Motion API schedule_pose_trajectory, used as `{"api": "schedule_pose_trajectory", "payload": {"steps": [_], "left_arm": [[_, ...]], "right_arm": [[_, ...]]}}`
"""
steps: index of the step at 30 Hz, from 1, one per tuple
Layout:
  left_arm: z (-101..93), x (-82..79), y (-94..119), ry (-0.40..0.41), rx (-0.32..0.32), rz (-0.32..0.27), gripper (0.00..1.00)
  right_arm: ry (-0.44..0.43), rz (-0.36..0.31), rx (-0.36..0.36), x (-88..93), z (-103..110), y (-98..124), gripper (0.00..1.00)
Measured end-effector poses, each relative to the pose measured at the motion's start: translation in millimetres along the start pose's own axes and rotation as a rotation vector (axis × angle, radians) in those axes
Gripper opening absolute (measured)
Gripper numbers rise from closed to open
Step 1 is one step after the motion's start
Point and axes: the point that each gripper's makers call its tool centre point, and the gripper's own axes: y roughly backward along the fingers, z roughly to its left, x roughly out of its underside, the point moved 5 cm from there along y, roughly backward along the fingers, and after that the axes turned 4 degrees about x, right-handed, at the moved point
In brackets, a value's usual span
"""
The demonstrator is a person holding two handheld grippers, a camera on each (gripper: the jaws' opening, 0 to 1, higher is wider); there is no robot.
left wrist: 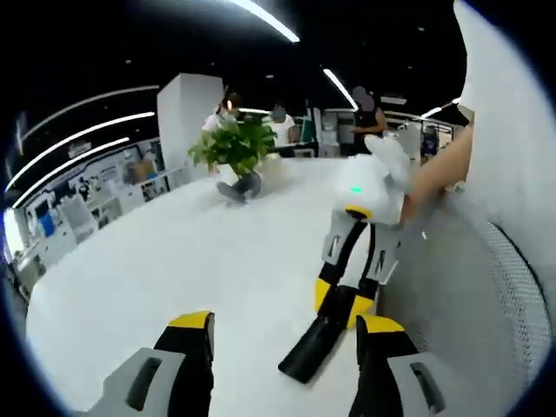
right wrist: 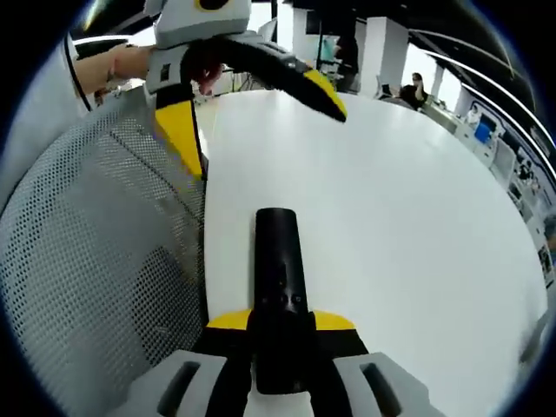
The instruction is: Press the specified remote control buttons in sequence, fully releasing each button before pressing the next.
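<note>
White round table, office behind; right gripper clamps black remote control, steadying it for pressing; left gripper spread wide, empty, near.

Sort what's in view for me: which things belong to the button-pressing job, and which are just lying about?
Job:
remote, clamped between the right gripper's jaws
left gripper, jaws open, nothing between them

Just about:
potted plant at the far side of the table
mesh chair back beside the table
people in the background
</note>
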Motion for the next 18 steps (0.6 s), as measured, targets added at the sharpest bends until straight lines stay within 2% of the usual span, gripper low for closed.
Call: {"api": "schedule_pose_trajectory", "payload": {"steps": [2, 3, 8, 10, 12, 13, 14, 16, 17, 18], "left_arm": [[2.9, -7.0, 7.6, -0.041, -0.082, -0.056, 0.8], [4.8, -9.6, 13.8, -0.024, -0.139, -0.081, 0.84], [11.9, -9.8, 39.0, 0.046, -0.328, -0.111, 0.9], [12.2, -1.3, 45.5, 0.006, -0.387, -0.087, 0.94], [10.5, 12.2, 48.0, -0.024, -0.418, -0.016, 0.96], [8.7, 19.3, 49.0, -0.007, -0.435, -0.002, 0.96], [7.4, 22.7, 48.3, 0.026, -0.442, -0.013, 0.96], [7.2, 27.0, 49.6, 0.128, -0.468, -0.067, 0.96], [10.4, 24.2, 52.6, 0.188, -0.482, -0.101, 0.96], [12.6, 20.0, 54.8, 0.216, -0.49, -0.136, 0.97]], "right_arm": [[-0.002, -0.001, -0.001, 0.0, -0.2, 0.0, 0.21], [-0.002, -0.002, 0.0, 0.1, -0.3, 0.1, 0.21], [-0.003, -0.004, -0.007, 0.0, -0.7, 0.2, 0.21], [-0.008, -0.008, -0.01, 0.2, -1.0, 0.5, 0.21], [-0.013, -0.012, -0.01, 0.2, -1.1, 0.5, 0.21], [-0.015, -0.014, -0.011, 0.6, -1.3, 0.4, 0.21], [-0.016, -0.016, -0.011, 0.6, -1.3, 0.3, 0.21], [-0.022, -0.019, -0.013, 0.8, -1.6, 0.2, 0.21], [-0.03, -0.022, -0.014, 0.5, -1.7, 0.7, 0.21], [-0.035, -0.023, -0.016, 0.4, -1.9, 0.8, 0.21]]}}
